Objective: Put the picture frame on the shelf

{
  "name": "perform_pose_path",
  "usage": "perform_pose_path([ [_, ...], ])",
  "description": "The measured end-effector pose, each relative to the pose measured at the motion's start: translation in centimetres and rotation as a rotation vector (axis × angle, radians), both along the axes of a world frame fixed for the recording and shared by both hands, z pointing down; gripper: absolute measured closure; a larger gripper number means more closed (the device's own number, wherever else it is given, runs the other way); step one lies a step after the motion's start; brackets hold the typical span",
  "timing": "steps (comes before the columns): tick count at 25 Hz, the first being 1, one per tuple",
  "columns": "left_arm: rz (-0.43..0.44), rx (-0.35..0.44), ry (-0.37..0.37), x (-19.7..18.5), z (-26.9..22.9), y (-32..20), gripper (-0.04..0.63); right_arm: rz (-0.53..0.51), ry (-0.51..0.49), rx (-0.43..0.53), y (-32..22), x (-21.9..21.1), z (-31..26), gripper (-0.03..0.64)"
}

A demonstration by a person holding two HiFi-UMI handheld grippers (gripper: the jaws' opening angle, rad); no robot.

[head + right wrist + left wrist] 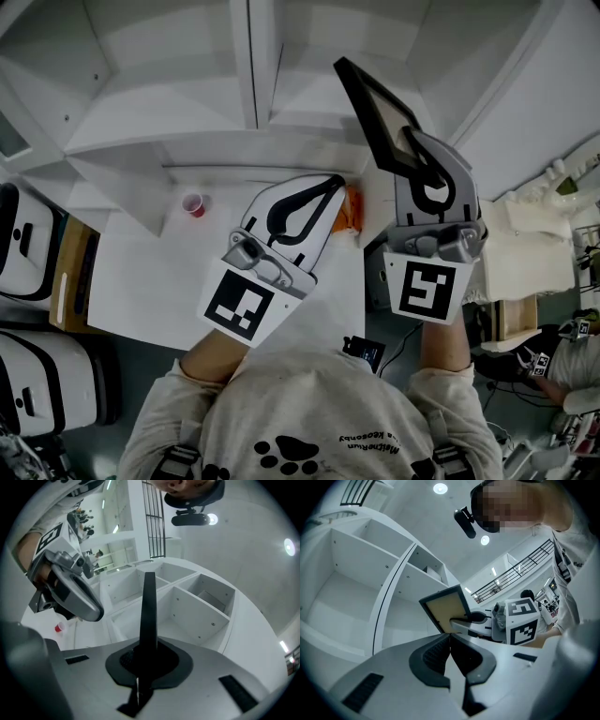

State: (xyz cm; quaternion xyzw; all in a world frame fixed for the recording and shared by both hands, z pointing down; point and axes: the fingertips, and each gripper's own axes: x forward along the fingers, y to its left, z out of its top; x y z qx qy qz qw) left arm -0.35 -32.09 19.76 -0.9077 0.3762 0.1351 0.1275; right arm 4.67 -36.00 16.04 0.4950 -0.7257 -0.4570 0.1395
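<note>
Black frame (375, 108) clamped in right tongs (417, 150), up in air, long axis pointing 11 o'clock, shelf (169, 141) bay beyond at 12. Left tongs (330, 185) pinched together, empty, farther off.

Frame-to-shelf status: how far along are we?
Done: picture frame picked up, clamped edge-on in the right gripper. In hand: held in the air before the white shelf. To do: set it in a compartment, release. The left gripper is shut, empty.
</note>
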Motion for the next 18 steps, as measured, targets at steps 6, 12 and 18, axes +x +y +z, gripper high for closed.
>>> perform_pose_path([
  [6,-0.001,0.003,0.001,-0.2,0.0,0.2,0.574,0.043,0.145,0.005,-1.4,-1.4,1.1,0.577],
  [12,0.005,-0.002,0.002,-0.1,0.0,-0.3,0.574,0.091,0.290,-0.071,-3.7,-2.1,3.1,0.577],
  [18,0.016,0.003,-0.009,0.4,0.0,-0.3,0.574,0.106,0.379,-0.091,-4.2,-2.7,3.9,0.577],
])
